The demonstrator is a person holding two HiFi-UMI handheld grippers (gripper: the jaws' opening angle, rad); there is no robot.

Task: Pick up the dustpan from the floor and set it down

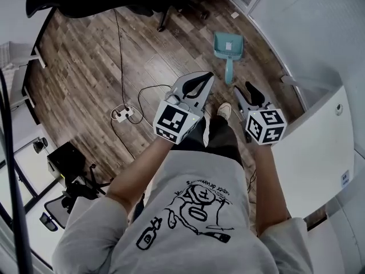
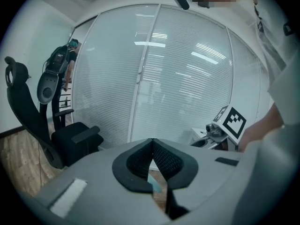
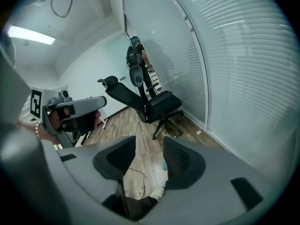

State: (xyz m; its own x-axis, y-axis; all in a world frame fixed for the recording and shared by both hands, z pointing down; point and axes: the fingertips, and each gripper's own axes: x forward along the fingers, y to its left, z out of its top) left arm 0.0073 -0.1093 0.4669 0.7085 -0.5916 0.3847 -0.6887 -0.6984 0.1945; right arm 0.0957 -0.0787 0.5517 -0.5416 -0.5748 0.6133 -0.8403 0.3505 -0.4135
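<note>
We see one wood floor (image 1: 80,67) with one black office chair (image 1: 102,1) at its far end. Two grippers are held above it: the left gripper (image 1: 201,80) has its fingers together and empty, and the right gripper (image 1: 249,90) has its fingers apart with nothing between. One teal dustpan (image 1: 229,47) lies on the floor ahead of both, untouched. One white power strip (image 1: 122,114) sits off to the left.

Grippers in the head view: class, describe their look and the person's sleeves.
Both the left gripper and right gripper are grey shells with black jaw pads. Each carries a white cube of black square markers. The person wears a light grey short-sleeved T-shirt.
</note>
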